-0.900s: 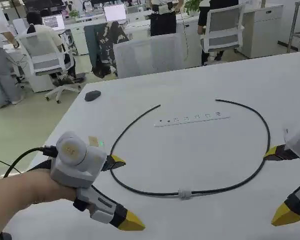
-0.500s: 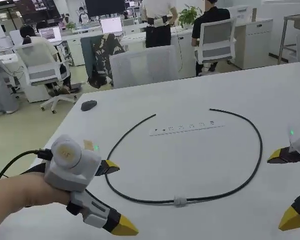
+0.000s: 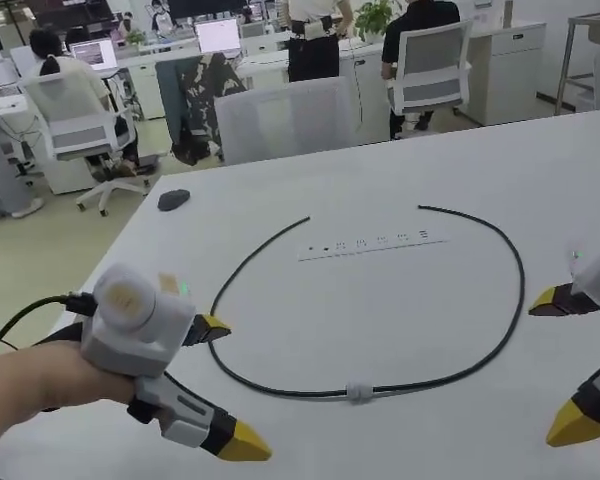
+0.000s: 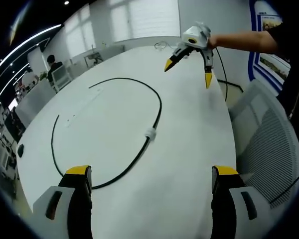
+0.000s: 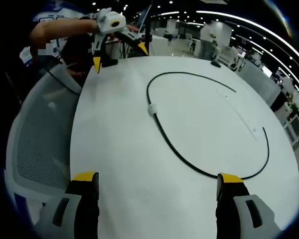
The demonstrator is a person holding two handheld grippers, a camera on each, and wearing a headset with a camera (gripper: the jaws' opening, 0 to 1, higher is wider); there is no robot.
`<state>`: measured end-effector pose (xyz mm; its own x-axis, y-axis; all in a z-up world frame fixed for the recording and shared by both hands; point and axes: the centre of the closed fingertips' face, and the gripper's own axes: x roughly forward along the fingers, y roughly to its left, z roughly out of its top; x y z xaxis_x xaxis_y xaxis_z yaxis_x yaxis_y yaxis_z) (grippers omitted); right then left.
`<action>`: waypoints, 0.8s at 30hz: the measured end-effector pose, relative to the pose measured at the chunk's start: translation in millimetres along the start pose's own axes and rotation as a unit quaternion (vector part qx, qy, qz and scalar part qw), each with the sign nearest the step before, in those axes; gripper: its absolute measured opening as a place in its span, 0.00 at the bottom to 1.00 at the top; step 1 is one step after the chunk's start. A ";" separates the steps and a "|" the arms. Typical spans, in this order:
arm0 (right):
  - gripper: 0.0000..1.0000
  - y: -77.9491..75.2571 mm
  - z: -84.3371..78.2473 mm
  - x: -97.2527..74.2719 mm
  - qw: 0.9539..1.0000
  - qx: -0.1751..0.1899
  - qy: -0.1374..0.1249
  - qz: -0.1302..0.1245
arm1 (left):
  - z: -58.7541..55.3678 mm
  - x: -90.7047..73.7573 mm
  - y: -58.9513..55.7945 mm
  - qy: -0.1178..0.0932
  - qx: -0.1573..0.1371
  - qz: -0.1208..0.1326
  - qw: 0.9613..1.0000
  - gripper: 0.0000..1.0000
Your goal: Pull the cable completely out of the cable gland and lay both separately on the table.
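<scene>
On the white surface (image 3: pixel 450 150) the black cable (image 3: pixel 522 280) lies in one broad open loop, with the pale cable gland (image 3: pixel 359 391) threaded on its near run, roughly midway between the left tongs (image 3: pixel 230 385) and the right tongs (image 3: pixel 545 370). Both tongs stand wide and carry nothing, each well apart from the cable. Step in hand, as judged: the approach for the first grip, with the cable not yet drawn out. To do it well, close one pair squarely on the gland body and the other on the cable just beside it. Pull along the cable's own line so the run does not kink at the gland mouth. A long stretch sits on either side, so expect to re-grip several times, and pick the shorter side to draw through. Watch that the loop does not whip against the socket strip (image 3: pixel 365 243). The head view gives the whole layout: both free ends on the far side of the loop, the strip between them, and a mouse (image 3: pixel 173 199) near the far left edge. The left gripper view adds the right tongs (image 4: pixel 187 73) held up clear of the surface, and a mesh chair (image 4: pixel 269 144) at the near edge. The right gripper view shows the gland (image 5: pixel 151 110) side-on, with the left tongs (image 5: pixel 119 56) raised beyond it.
</scene>
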<state>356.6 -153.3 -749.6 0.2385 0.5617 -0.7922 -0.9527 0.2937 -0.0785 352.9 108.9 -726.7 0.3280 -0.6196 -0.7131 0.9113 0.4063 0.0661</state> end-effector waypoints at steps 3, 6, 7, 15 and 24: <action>0.99 -1.8 0.6 4.4 1.000 0.008 -0.003 0.004 | 0.1 1.4 -3.5 -0.004 -0.003 -0.006 1.000 1.00; 0.99 -1.9 0.2 8.0 1.000 0.014 -0.002 0.010 | -0.5 4.1 -3.7 -0.005 -0.005 -0.009 1.000 1.00; 0.99 -2.0 0.5 9.3 1.000 0.014 -0.002 0.011 | 1.1 5.5 -2.4 -0.011 -0.011 -0.007 1.000 1.00; 0.99 -13.7 9.9 19.4 1.000 0.021 -0.009 0.003 | 0.6 15.6 0.3 -0.026 -0.011 -0.002 1.000 1.00; 0.97 -6.2 20.8 44.6 1.000 -0.003 -0.009 0.029 | 0.9 26.7 6.0 -0.037 -0.029 -0.004 0.999 1.00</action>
<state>377.0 -114.0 -771.9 0.1867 0.5919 -0.7841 -0.9658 0.2566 -0.0363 367.3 94.2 -744.7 0.3405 -0.6706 -0.6591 0.8989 0.4377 0.0192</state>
